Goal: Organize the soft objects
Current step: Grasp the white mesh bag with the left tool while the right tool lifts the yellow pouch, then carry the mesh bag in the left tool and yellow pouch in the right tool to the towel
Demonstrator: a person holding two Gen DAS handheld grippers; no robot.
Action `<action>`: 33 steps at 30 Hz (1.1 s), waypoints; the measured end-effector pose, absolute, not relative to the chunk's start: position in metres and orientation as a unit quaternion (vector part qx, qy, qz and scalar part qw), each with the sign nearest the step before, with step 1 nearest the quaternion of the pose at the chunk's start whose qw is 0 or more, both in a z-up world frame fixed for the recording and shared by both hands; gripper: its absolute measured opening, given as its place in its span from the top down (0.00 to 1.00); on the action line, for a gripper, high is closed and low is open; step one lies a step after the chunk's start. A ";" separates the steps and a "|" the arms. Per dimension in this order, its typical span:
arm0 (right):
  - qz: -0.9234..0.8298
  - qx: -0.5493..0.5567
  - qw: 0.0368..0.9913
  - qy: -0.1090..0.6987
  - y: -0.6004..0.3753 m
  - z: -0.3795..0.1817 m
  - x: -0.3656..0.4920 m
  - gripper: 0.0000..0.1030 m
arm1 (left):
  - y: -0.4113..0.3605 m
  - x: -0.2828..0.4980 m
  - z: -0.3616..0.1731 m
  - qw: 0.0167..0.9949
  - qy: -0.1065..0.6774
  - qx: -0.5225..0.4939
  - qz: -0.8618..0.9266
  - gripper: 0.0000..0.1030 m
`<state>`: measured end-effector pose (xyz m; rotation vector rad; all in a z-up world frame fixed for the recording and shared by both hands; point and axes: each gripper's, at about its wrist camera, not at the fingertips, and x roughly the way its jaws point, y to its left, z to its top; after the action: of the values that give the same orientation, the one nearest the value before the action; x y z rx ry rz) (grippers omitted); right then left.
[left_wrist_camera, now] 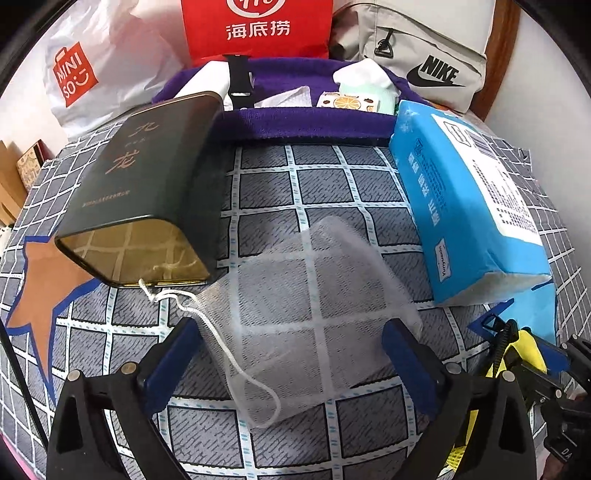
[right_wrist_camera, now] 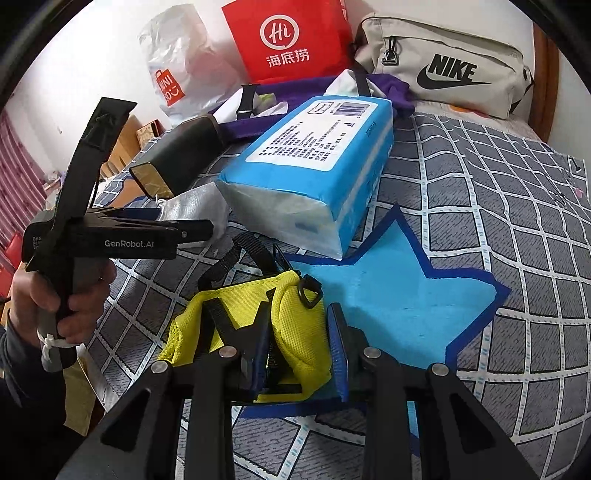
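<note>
We count one blue tissue pack (left_wrist_camera: 469,218) on the bed; left of it, one mesh pouch (left_wrist_camera: 310,317) and one dark tin (left_wrist_camera: 147,184). Behind it stand three bags: one white (left_wrist_camera: 92,70), one red (left_wrist_camera: 258,29), one grey (left_wrist_camera: 428,48).

Ahead of the left gripper, the dark tin (left_wrist_camera: 147,184) bears gold characters 九龙. Behind it, a white plastic bag (left_wrist_camera: 74,74) reads MINISO, a red paper bag (left_wrist_camera: 256,29) reads Hi 海底捞, and a grey pouch (right_wrist_camera: 443,62) reads NIKE. The other gripper's body (right_wrist_camera: 122,242) reads GenRobot.AI.
</note>
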<state>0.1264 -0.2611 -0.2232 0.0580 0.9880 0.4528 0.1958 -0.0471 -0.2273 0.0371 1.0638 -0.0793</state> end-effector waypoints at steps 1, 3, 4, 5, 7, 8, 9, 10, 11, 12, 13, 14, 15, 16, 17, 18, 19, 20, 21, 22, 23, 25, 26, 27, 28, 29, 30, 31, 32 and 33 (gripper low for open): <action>0.215 0.027 0.856 0.470 -0.261 -0.223 0.127 0.71 | -0.047 0.195 -0.227 0.864 0.502 0.023 -0.036 0.13; 0.213 0.026 0.857 0.469 -0.260 -0.223 0.127 0.71 | -0.049 0.193 -0.224 0.871 0.490 0.031 -0.040 0.31; 0.212 0.026 0.857 0.469 -0.260 -0.223 0.128 0.71 | -0.050 0.192 -0.222 0.872 0.485 0.035 -0.048 0.44; 0.212 0.027 0.857 0.468 -0.259 -0.223 0.128 0.71 | -0.053 0.193 -0.221 0.873 0.483 0.038 -0.054 0.50; 0.211 0.025 0.859 0.466 -0.258 -0.224 0.128 0.71 | -0.053 0.191 -0.218 0.873 0.482 0.041 -0.063 0.73; 0.211 0.022 0.860 0.465 -0.257 -0.223 0.128 0.71 | -0.053 0.191 -0.218 0.872 0.483 0.037 -0.071 0.80; 0.209 0.020 0.861 0.463 -0.257 -0.223 0.127 0.71 | -0.053 0.190 -0.217 0.870 0.485 0.032 -0.080 0.91; 0.208 0.021 0.861 0.463 -0.257 -0.222 0.127 0.72 | -0.051 0.189 -0.216 0.867 0.489 0.020 -0.093 0.92; 0.208 0.023 0.861 0.463 -0.257 -0.221 0.126 0.72 | -0.051 0.189 -0.216 0.866 0.490 0.015 -0.099 0.93; 0.209 0.024 0.862 0.462 -0.257 -0.220 0.125 0.72 | -0.049 0.187 -0.216 0.865 0.491 0.010 -0.106 0.94; 0.209 0.025 0.862 0.461 -0.257 -0.219 0.124 0.72 | -0.046 0.186 -0.215 0.864 0.490 -0.002 -0.113 0.94; 0.210 0.025 0.863 0.458 -0.257 -0.217 0.123 0.72 | -0.043 0.185 -0.213 0.863 0.490 -0.018 -0.120 0.94; 0.210 0.024 0.864 0.457 -0.257 -0.215 0.122 0.74 | -0.040 0.183 -0.211 0.863 0.489 -0.027 -0.126 0.94; 0.213 0.023 0.865 0.455 -0.257 -0.212 0.121 0.74 | -0.037 0.180 -0.206 0.866 0.482 -0.032 -0.129 0.94; 0.215 0.023 0.865 0.452 -0.256 -0.209 0.120 0.74 | -0.036 0.178 -0.203 0.868 0.478 -0.033 -0.129 0.94; 0.216 0.022 0.867 0.449 -0.256 -0.206 0.119 0.74 | -0.034 0.175 -0.198 0.871 0.472 -0.036 -0.131 0.94; 0.219 0.021 0.869 0.443 -0.255 -0.202 0.117 0.75 | -0.032 0.173 -0.193 0.872 0.468 -0.041 -0.136 0.94; 0.221 0.021 0.870 0.440 -0.254 -0.200 0.117 0.75 | -0.029 0.172 -0.188 0.874 0.464 -0.047 -0.139 0.94; 0.224 0.023 0.870 0.438 -0.253 -0.197 0.116 0.75 | -0.027 0.170 -0.182 0.875 0.460 -0.051 -0.140 0.94; 0.225 0.026 0.871 0.437 -0.253 -0.194 0.116 0.76 | -0.024 0.169 -0.177 0.877 0.456 -0.052 -0.140 0.94; 0.228 0.030 0.871 0.434 -0.253 -0.191 0.117 0.76 | -0.024 0.169 -0.174 0.879 0.453 -0.052 -0.139 0.94; 0.233 0.033 0.872 0.429 -0.252 -0.183 0.116 0.78 | -0.021 0.166 -0.164 0.883 0.444 -0.053 -0.140 0.94; 0.236 0.035 0.873 0.425 -0.252 -0.179 0.115 0.78 | -0.019 0.166 -0.161 0.884 0.442 -0.054 -0.140 0.94; 0.238 0.037 0.875 0.420 -0.253 -0.173 0.115 0.78 | -0.018 0.165 -0.157 0.886 0.439 -0.055 -0.140 0.94; 0.239 0.038 0.876 0.417 -0.253 -0.170 0.115 0.78 | -0.018 0.165 -0.153 0.888 0.435 -0.055 -0.140 0.94; 0.240 0.039 0.877 0.414 -0.253 -0.166 0.116 0.78 | -0.017 0.166 -0.150 0.889 0.433 -0.054 -0.139 0.94; 0.240 0.040 0.879 0.411 -0.253 -0.163 0.117 0.78 | -0.016 0.166 -0.146 0.890 0.430 -0.055 -0.138 0.94; 0.240 0.040 0.880 0.407 -0.254 -0.159 0.119 0.78 | -0.016 0.167 -0.144 0.890 0.429 -0.056 -0.140 0.94; 0.241 0.040 0.882 0.404 -0.254 -0.156 0.120 0.78 | -0.015 0.169 -0.142 0.891 0.428 -0.058 -0.141 0.94; 0.242 0.039 0.883 0.401 -0.254 -0.153 0.122 0.78 | -0.013 0.170 -0.139 0.891 0.427 -0.061 -0.142 0.94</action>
<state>0.1219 -0.2541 -0.1529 0.0809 0.8350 0.5038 0.1698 -0.0135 -0.1391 -0.1266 0.8856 -0.2957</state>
